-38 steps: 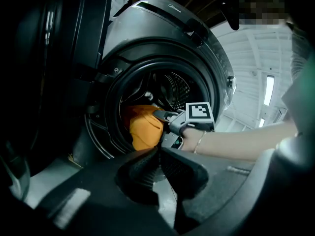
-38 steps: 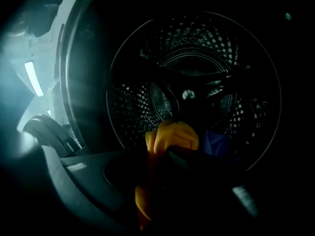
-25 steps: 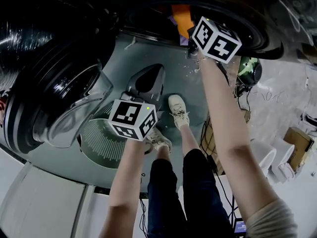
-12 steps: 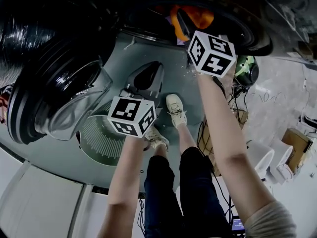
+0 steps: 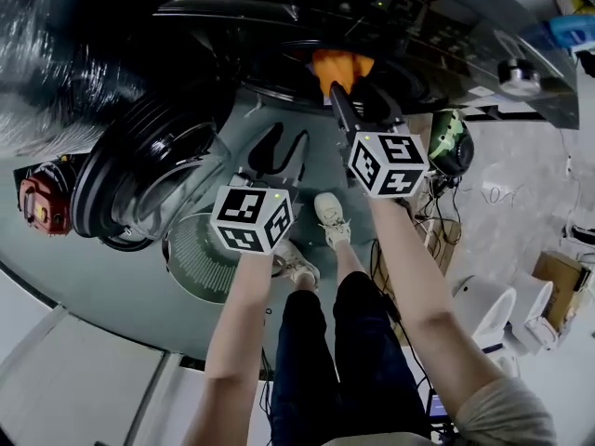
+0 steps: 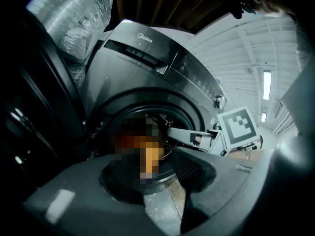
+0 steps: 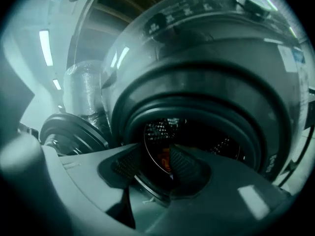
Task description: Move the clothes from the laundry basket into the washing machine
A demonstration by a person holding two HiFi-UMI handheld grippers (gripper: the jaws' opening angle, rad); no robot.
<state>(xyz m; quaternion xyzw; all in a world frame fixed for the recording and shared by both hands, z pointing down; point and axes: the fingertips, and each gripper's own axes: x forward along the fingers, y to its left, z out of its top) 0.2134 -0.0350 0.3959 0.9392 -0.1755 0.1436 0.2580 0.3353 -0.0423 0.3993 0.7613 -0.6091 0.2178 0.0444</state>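
My left gripper point(image 5: 282, 147) hangs in the middle of the head view, its jaws spread wide with nothing between them. It points toward the open mouth of the Midea washing machine point(image 5: 418, 28). My right gripper point(image 5: 355, 96) is just above and to the right of it, right at the drum opening. Its jaws have just been closing and now stand a narrow gap apart. They are empty, and in the right gripper view only the dark drum shows through that gap point(image 7: 160, 163). An orange garment point(image 5: 341, 65) lies inside the drum at the top centre, just beyond the right gripper's tips. The round glass door point(image 5: 139, 170) is swung open at the left. The ribbed laundry basket point(image 5: 195, 260) sits on the floor below my left gripper, beside my shoes point(image 5: 332, 216).
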